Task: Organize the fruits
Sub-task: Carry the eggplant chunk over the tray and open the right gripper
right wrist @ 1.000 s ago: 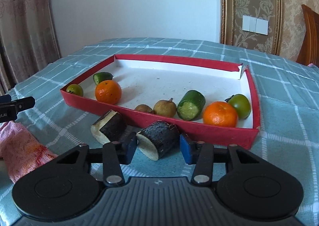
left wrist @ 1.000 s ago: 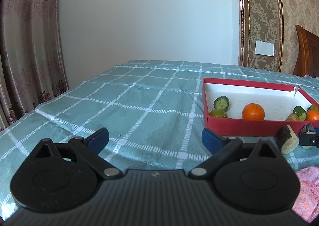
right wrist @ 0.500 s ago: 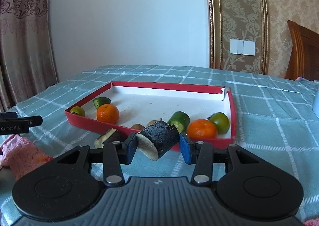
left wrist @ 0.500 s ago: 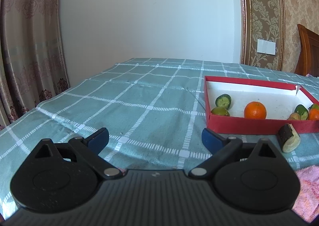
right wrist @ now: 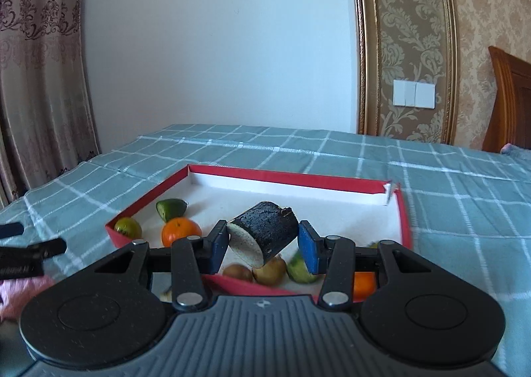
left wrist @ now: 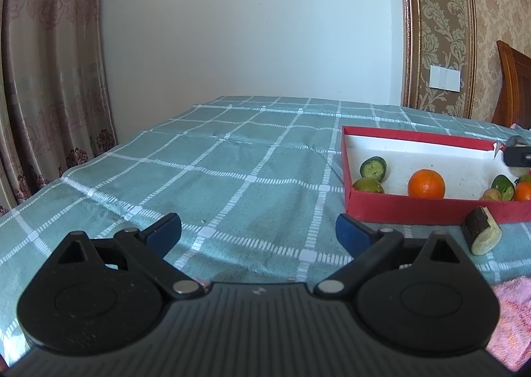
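My right gripper (right wrist: 264, 245) is shut on a dark-skinned cut fruit piece (right wrist: 265, 232) with a pale cut face and holds it above the near part of the red tray (right wrist: 285, 175). The tray holds oranges (right wrist: 181, 230), green fruits (right wrist: 127, 227), a cucumber piece (right wrist: 171, 208) and brown fruits (right wrist: 268, 271). My left gripper (left wrist: 259, 232) is open and empty, low over the tablecloth to the left of the tray (left wrist: 415, 207). A second dark cut piece (left wrist: 483, 235) lies on the cloth in front of the tray.
A green checked tablecloth (left wrist: 232, 171) covers the table. A pink towel (left wrist: 511, 317) lies at the near right of the left wrist view. A curtain (left wrist: 49, 78) hangs on the left; a wooden chair back (right wrist: 511, 101) stands at the right.
My right gripper has lifted the dark cut piece off the cloth and carried it forward over the tray. The left gripper has barely moved and stays open.
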